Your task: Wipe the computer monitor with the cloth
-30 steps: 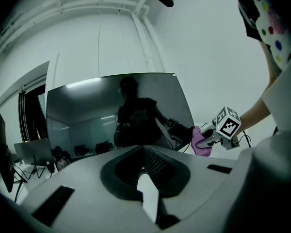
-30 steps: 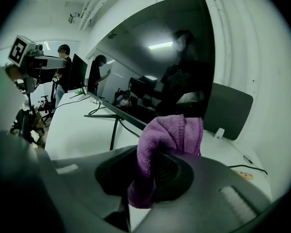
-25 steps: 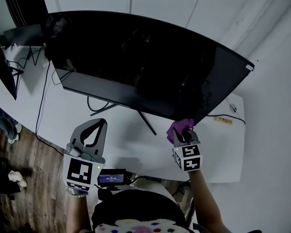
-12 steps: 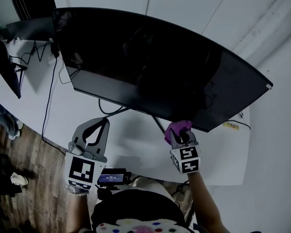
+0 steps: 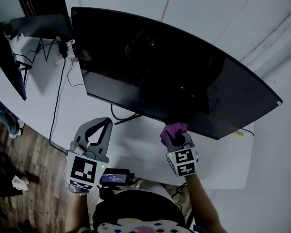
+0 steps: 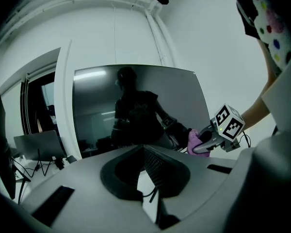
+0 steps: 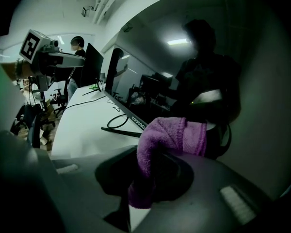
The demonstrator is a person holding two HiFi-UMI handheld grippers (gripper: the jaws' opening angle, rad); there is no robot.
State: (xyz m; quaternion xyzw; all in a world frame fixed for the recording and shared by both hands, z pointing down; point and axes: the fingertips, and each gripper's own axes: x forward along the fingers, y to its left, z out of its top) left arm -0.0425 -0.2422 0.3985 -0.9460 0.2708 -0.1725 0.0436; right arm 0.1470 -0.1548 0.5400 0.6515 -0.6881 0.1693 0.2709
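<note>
The right tool [image 5: 176,136] is clamped on a purple cloth [image 5: 170,130], whose folded end sticks out past the jaws. In the head view the cloth meets the lower edge of the big dark monitor [image 5: 174,76], at about 5 o'clock on the screen. In the right gripper view the cloth [image 7: 167,137] drapes over the jaws, with the monitor [image 7: 233,57] just beyond it.

The left tool [image 5: 98,130] hangs at 7 o'clock in the head view, over the near edge of the white bench [image 5: 87,108] and well apart from the screen. Its jaws are together, with nothing between them. A black cable [image 5: 56,106] trails across the bench at 9 o'clock.
</note>
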